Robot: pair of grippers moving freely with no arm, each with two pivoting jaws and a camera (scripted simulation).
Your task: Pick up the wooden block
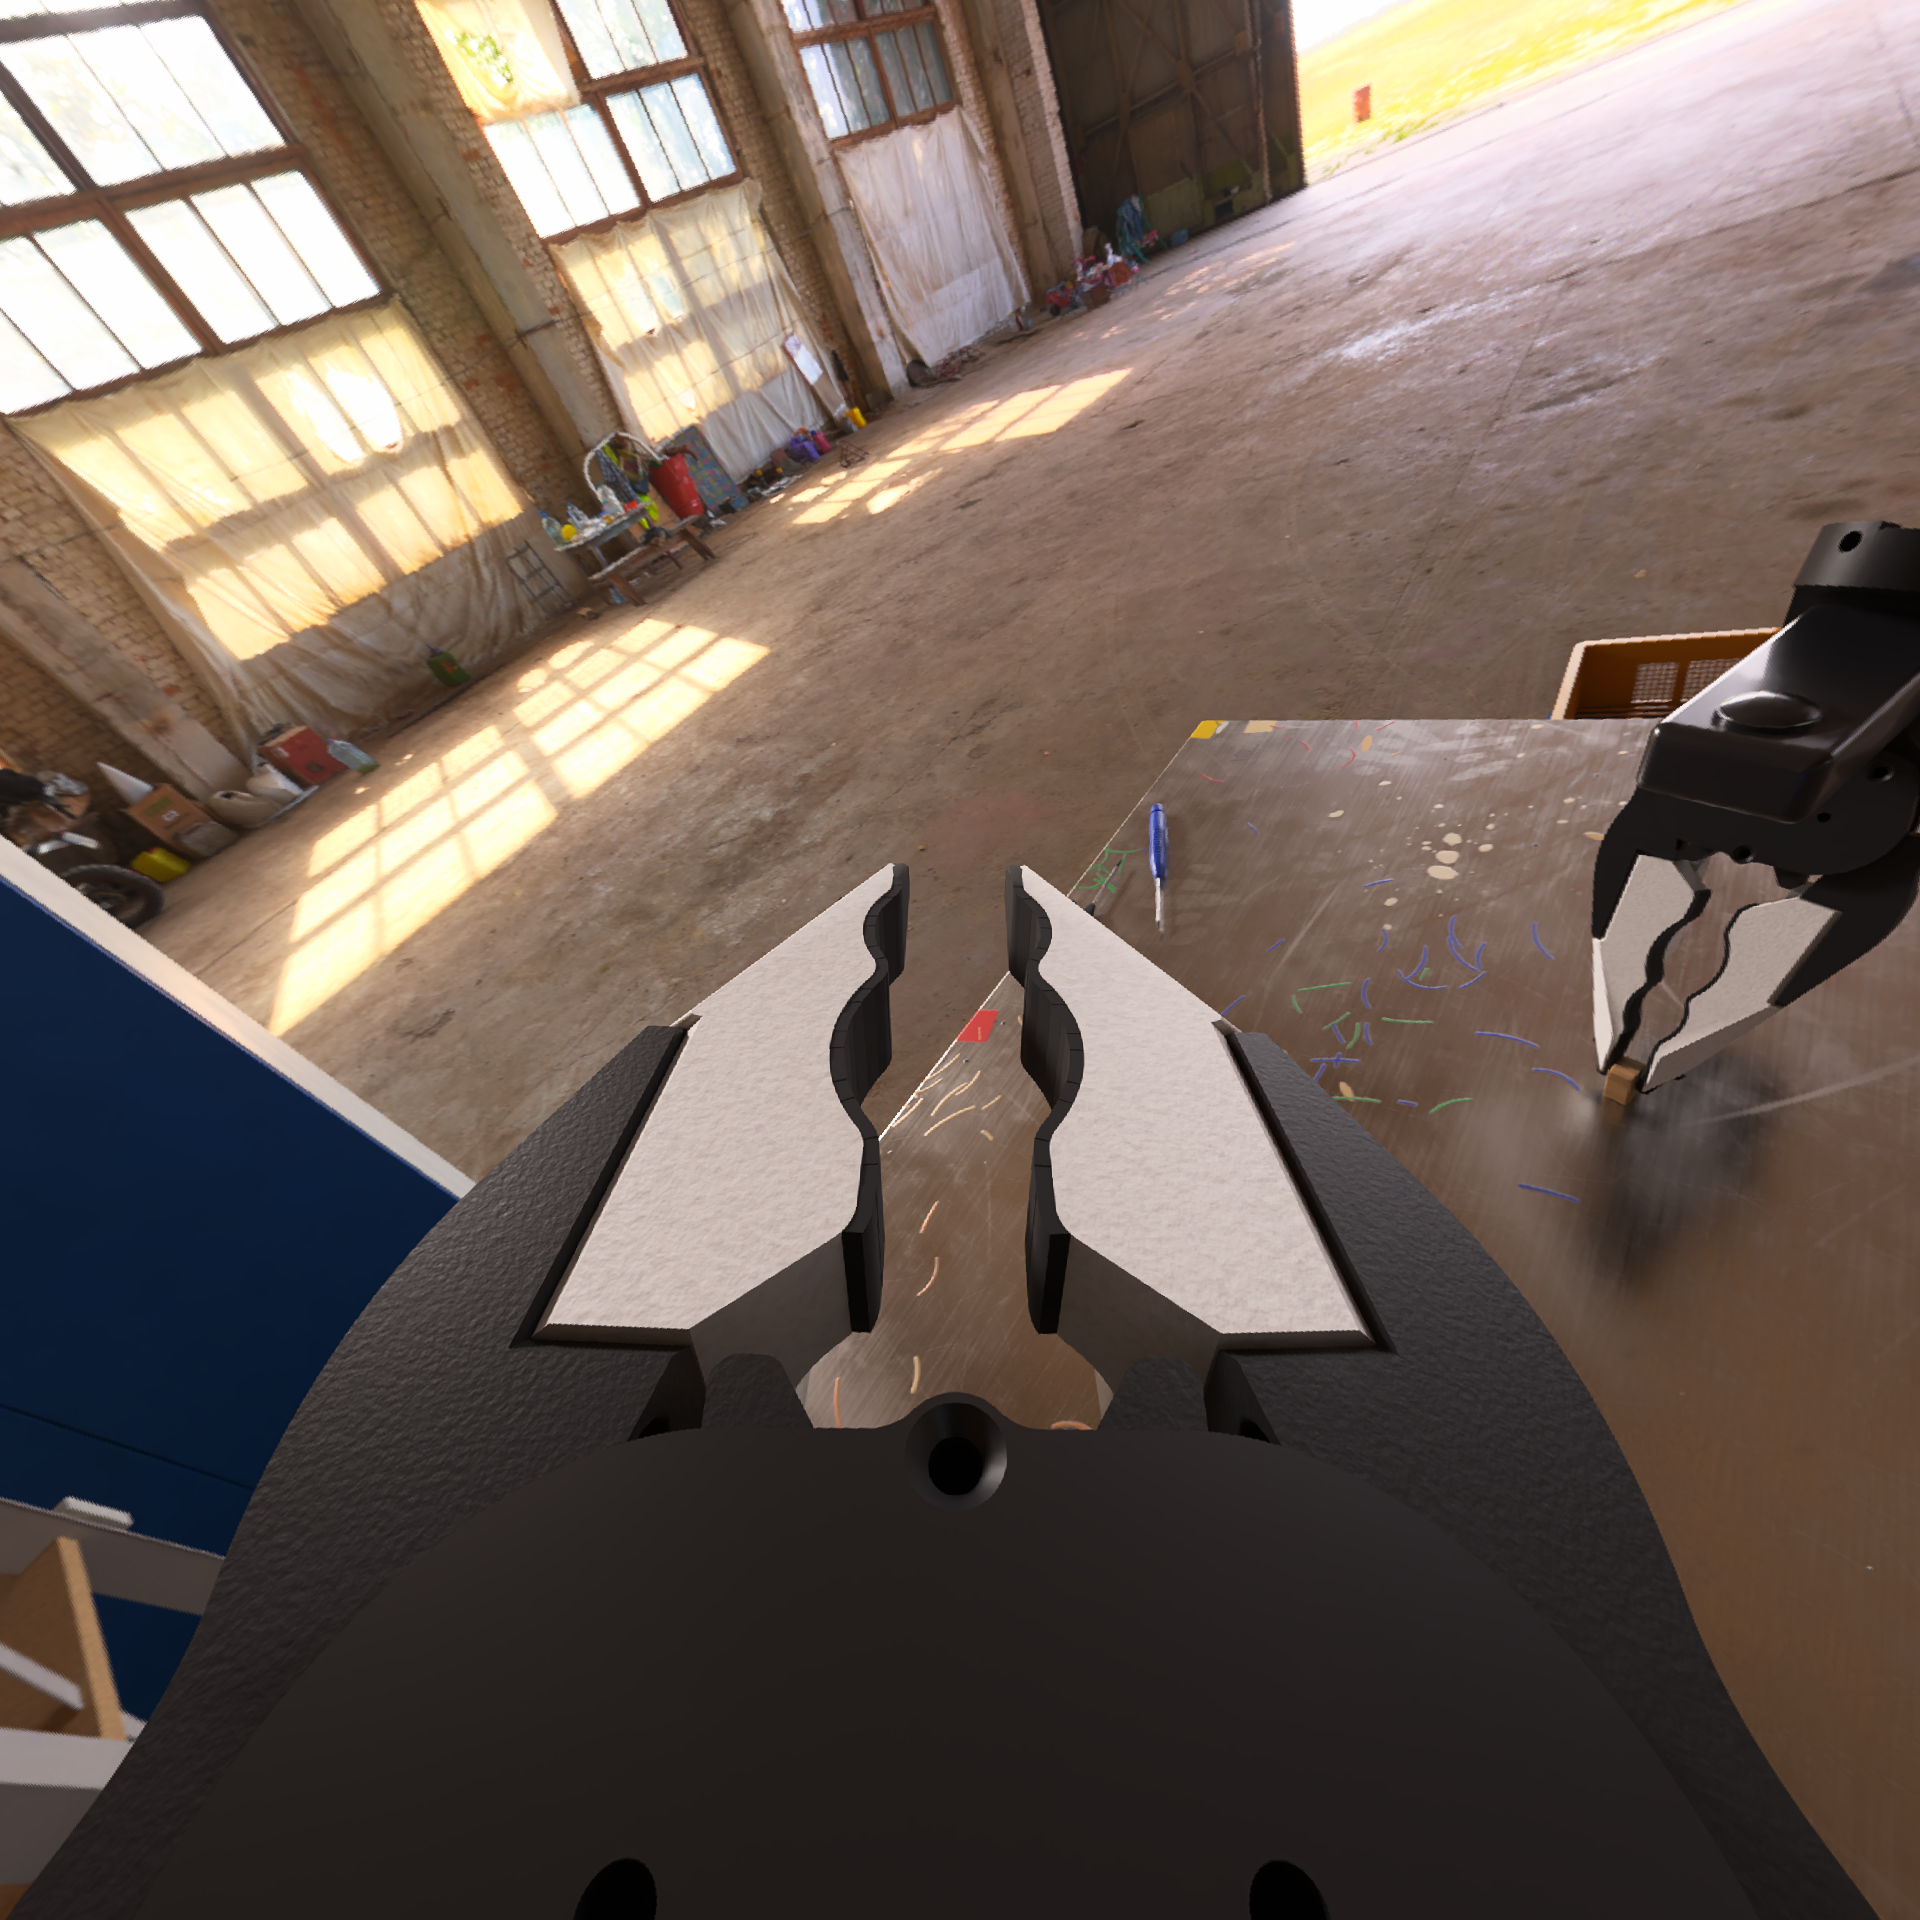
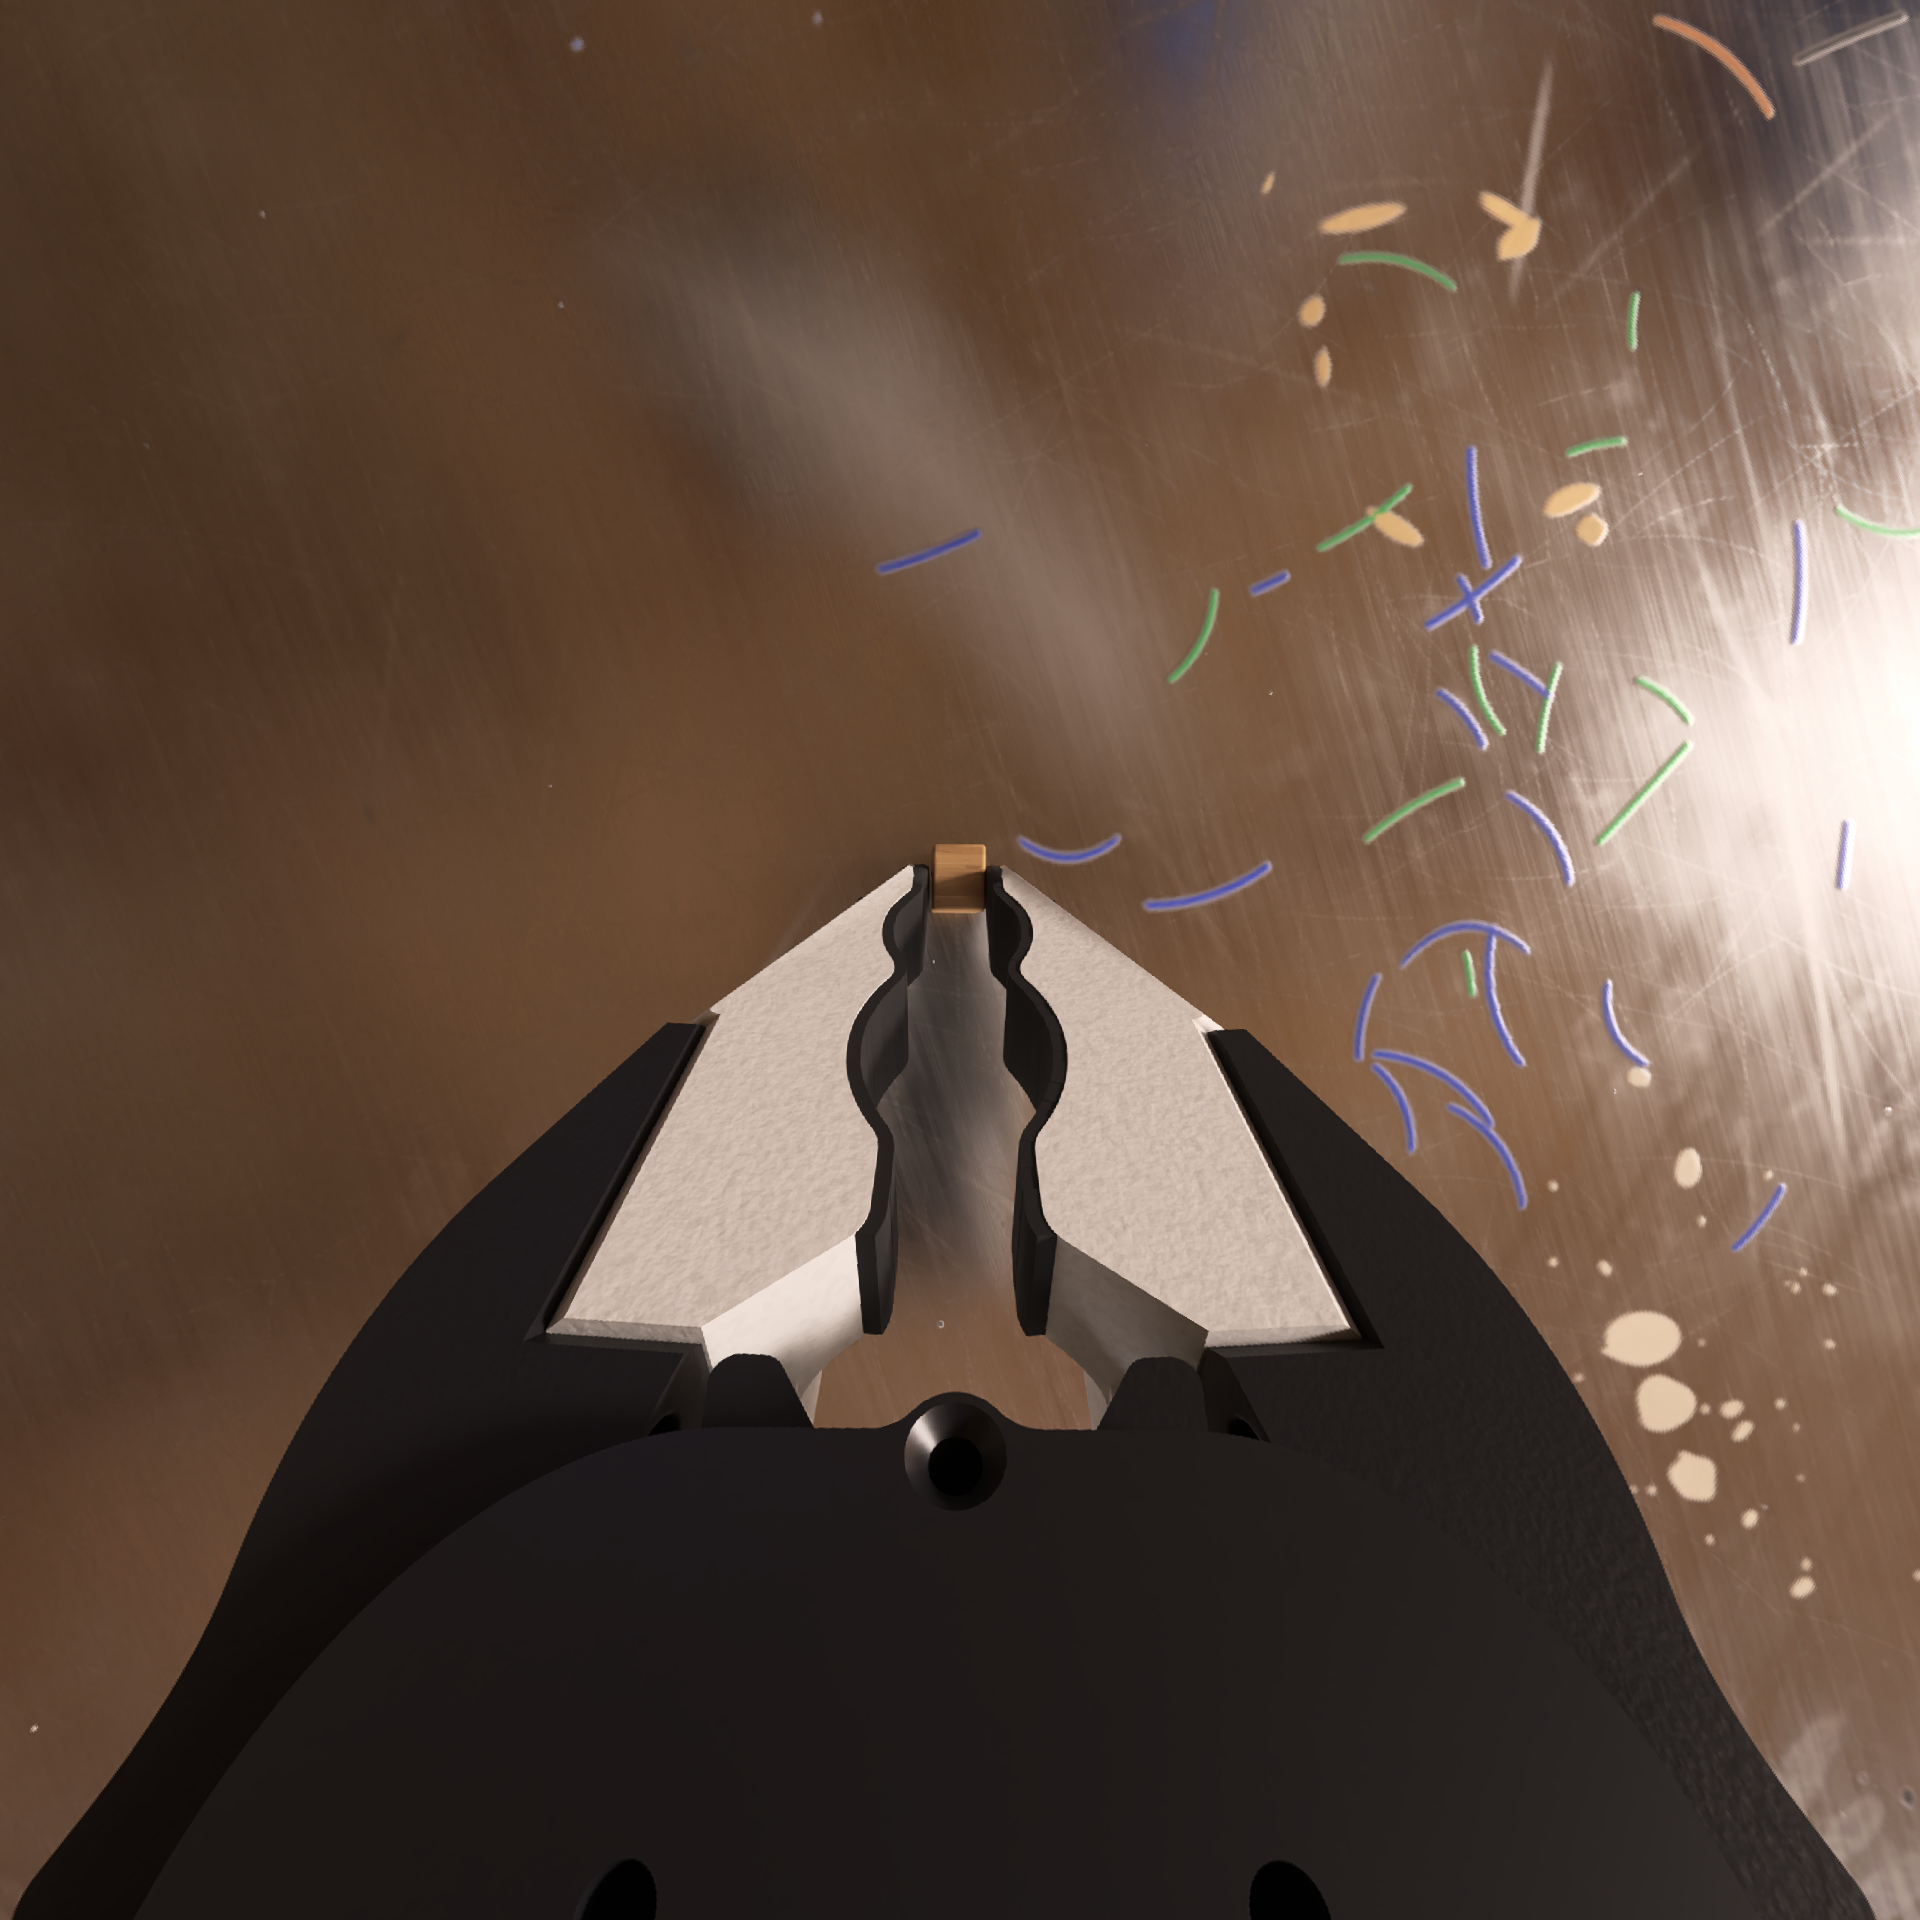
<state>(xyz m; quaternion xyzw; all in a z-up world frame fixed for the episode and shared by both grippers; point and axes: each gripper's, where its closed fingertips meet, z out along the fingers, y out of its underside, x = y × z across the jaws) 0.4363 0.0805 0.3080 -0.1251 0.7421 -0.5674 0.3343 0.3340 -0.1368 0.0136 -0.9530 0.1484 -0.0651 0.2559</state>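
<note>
Right claw (image 2: 958, 871) pinching small wooden block (image 2: 958, 878) seemingly on scratched metal table (image 2: 416, 623), left claw (image 1: 956, 883) parted, empty

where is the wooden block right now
The wooden block sits between the fingertips of the right gripper, on the table. In the left wrist view it is far right, just right of the blue and green scribbles.

Glossy scratched metal table (image 2: 520, 520), pale matt wooden block (image 2: 958, 879), grainy black plastic right gripper (image 2: 958, 883).
</note>
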